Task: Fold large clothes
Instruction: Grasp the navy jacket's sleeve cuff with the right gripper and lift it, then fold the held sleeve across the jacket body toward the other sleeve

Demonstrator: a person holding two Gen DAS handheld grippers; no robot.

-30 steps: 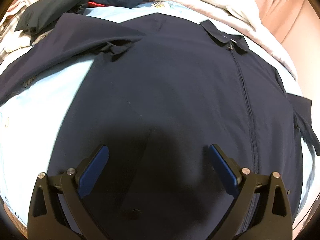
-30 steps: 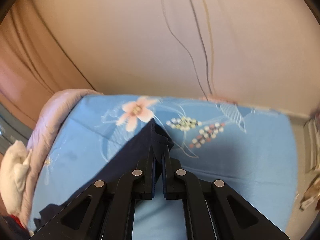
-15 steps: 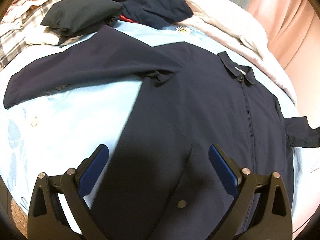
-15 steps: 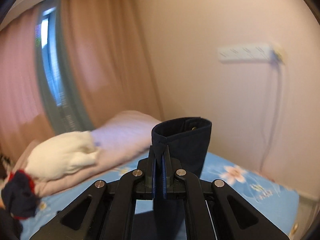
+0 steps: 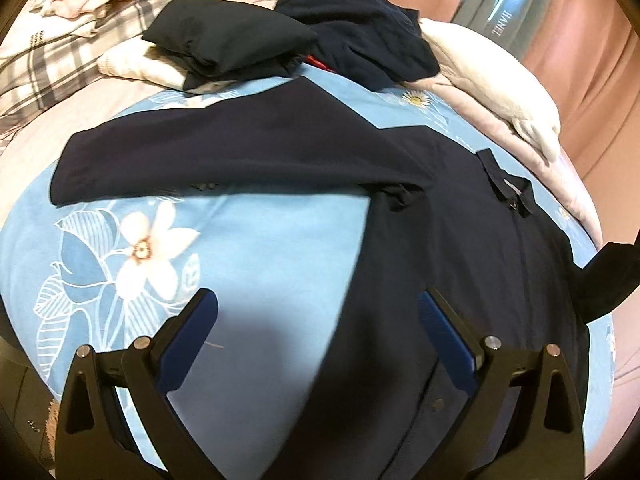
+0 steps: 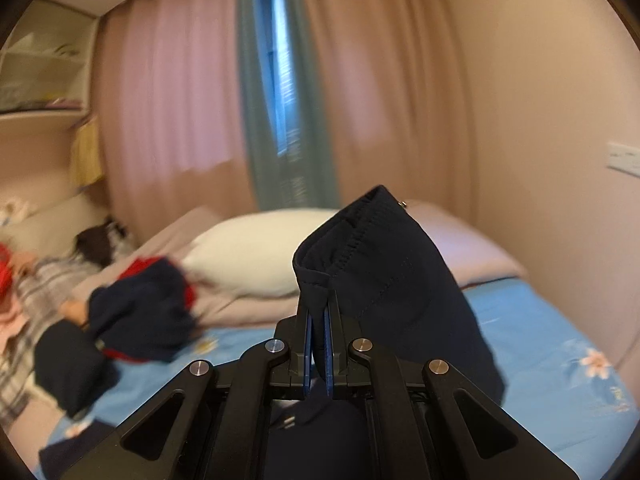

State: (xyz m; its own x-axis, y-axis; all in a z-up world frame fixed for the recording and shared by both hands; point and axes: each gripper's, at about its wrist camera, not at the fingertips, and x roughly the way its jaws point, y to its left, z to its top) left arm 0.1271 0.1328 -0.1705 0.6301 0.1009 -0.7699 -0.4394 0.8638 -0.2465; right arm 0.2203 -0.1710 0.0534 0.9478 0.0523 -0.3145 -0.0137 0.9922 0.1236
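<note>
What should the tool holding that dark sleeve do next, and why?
Probably carry the sleeve across and lay it on the jacket. The right tool is shut on the cuff, lifted off the bed, while the jacket's body lies flat.

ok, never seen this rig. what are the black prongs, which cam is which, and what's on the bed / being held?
There is no robot: a person holds a hand-held claw in each hand, with a fisheye camera on each looking along its fingers. The left wrist view shows the left claw open and empty above a navy jacket spread on a blue floral bedsheet, with other folded clothes behind. The right wrist view shows the right claw shut on the jacket's sleeve cuff, lifted above the bed.
</note>
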